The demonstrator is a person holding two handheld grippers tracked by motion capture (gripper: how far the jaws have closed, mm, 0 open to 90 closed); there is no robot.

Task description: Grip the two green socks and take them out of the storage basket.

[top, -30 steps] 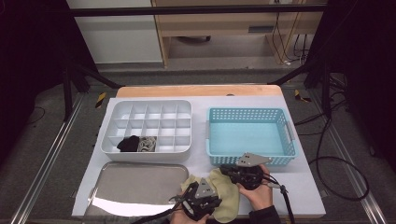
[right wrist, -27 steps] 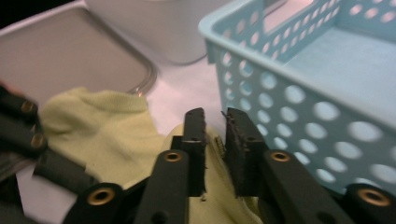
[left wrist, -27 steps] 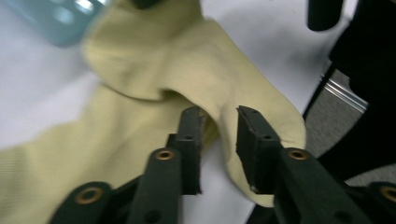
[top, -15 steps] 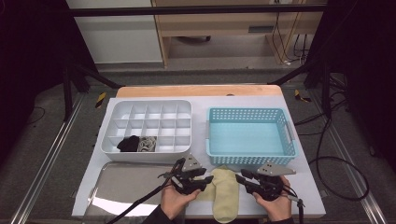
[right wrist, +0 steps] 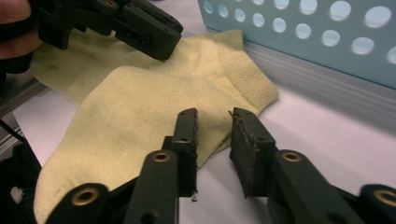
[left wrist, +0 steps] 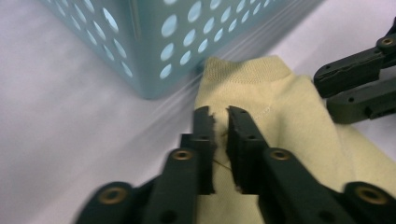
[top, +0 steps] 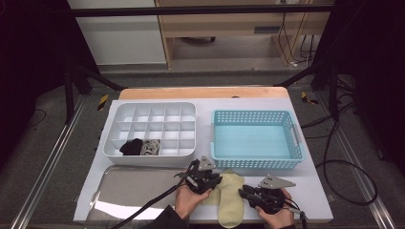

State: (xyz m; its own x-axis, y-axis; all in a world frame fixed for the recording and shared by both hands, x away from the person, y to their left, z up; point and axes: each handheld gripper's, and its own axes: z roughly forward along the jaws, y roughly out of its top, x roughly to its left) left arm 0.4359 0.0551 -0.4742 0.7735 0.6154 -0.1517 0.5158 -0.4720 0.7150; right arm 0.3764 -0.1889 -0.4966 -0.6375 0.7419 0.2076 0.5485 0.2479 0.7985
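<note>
While the pale yellow sock [top: 230, 200] lies on the white table [top: 315, 191] before the blue basket [top: 256, 140], the left gripper [left wrist: 219, 122] has just closed to pinch its edge and the right gripper [right wrist: 214, 125], also just closing, stands ajar beside its cuff, gripping nothing.

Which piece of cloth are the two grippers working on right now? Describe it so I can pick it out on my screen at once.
Start at the light blue perforated basket on the right of the white table. Just in front of its near left corner lies a pale yellow sock, flat between the left gripper and the right gripper. It is the one yellow fabric here; the other cloth, dark and grey, sits in the white divided tray.
</note>
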